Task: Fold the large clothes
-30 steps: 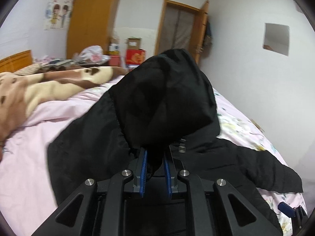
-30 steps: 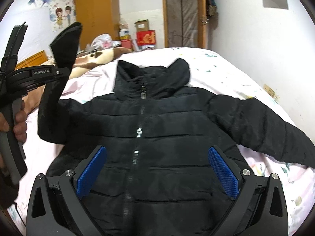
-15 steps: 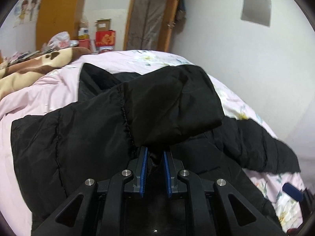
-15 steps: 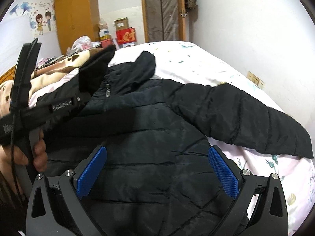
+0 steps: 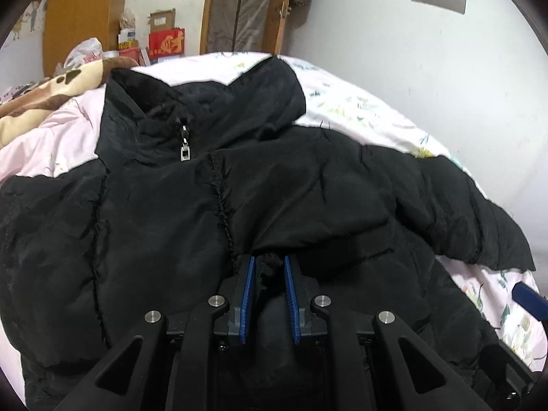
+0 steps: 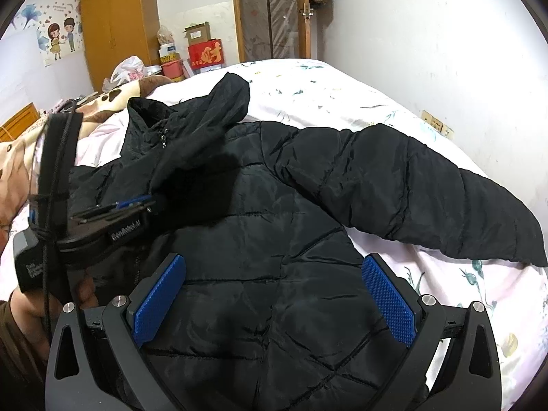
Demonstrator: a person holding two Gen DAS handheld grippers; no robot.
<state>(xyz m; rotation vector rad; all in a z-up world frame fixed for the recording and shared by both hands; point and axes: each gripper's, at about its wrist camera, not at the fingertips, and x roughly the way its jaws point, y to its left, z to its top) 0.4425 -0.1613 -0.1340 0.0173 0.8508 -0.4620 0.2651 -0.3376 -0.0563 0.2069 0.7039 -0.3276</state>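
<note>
Left of jacket: brown spotted blanket (image 6: pixel 113 97), soft, bunched on the bed. Behind that, white plastic bag (image 6: pixel 128 70), red box (image 6: pixel 205 54) and open cardboard box (image 6: pixel 198 33) by the wall; contents not readable.

Left gripper (image 5: pixel 269 286) clamped on cuff of jacket's left sleeve (image 5: pixel 308 198), blue ribbed pads close together with black fabric pinched between; sleeve pulled across jacket's chest. Same gripper (image 6: pixel 132 205) seen side-on from right camera, hand under it.

Black puffer jacket (image 6: pixel 274 257) flat on pink floral bed sheet (image 6: pixel 342 102), front up, zipped, quilted shiny fabric with stitched panels. Collar pointing to far end of bed, hem toward cameras; long axis running along that line. Silver zipper pull (image 5: pixel 185 147) at collar.

Right gripper (image 6: pixel 274 304) over jacket's lower front, blue textured pads spread wide, nothing between.

Right of jacket body: other sleeve (image 6: pixel 428 191) stretched out sideways over sheet, cuff toward wall.
</note>
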